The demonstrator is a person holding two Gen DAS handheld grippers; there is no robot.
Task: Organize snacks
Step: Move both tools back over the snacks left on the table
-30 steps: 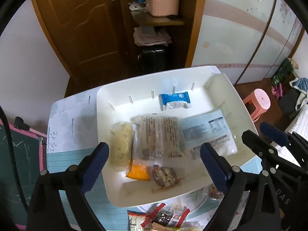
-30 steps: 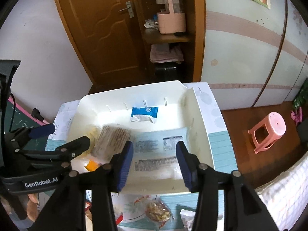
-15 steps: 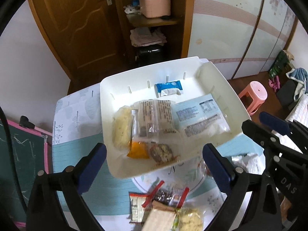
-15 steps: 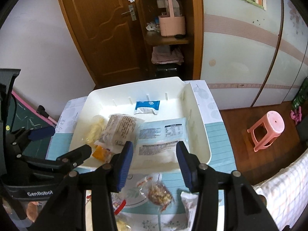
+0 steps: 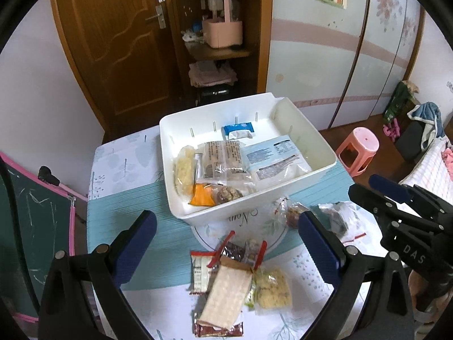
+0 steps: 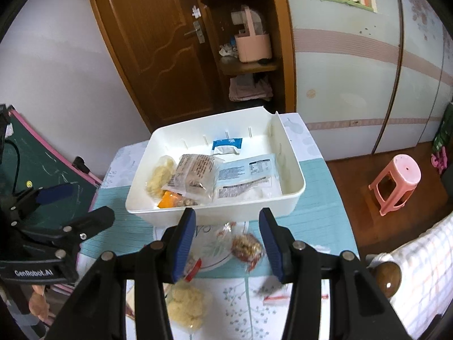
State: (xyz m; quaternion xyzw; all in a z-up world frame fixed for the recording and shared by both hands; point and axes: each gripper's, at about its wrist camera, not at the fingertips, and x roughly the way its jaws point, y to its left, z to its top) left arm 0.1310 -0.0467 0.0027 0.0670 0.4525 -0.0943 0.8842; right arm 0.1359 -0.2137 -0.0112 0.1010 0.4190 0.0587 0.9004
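Observation:
A white bin (image 5: 325, 167) (image 6: 294, 195) stands on the table and holds several snack packets, among them a large pale blue one (image 5: 274, 158) (image 6: 246, 175). Loose snacks lie in front of it: a tan wafer pack (image 5: 229, 294), a yellow puffed pack (image 5: 271, 286) (image 6: 187, 306), a red-edged pack (image 5: 240, 252) and a nut pack (image 5: 291, 212) (image 6: 246, 246). My left gripper (image 5: 226, 243) is open and empty above the loose pile. My right gripper (image 6: 228, 240) is open and empty, near the nut pack.
The table (image 5: 127, 198) carries a teal patterned cloth. A green chalkboard (image 5: 28, 226) leans at the left. A pink stool (image 5: 358, 148) (image 6: 396, 181) stands on the floor at the right. A wooden door and shelf are behind.
Both grippers have pulled back and up from the bin. The loose snacks in front of the bin have come into view. Both stay open.

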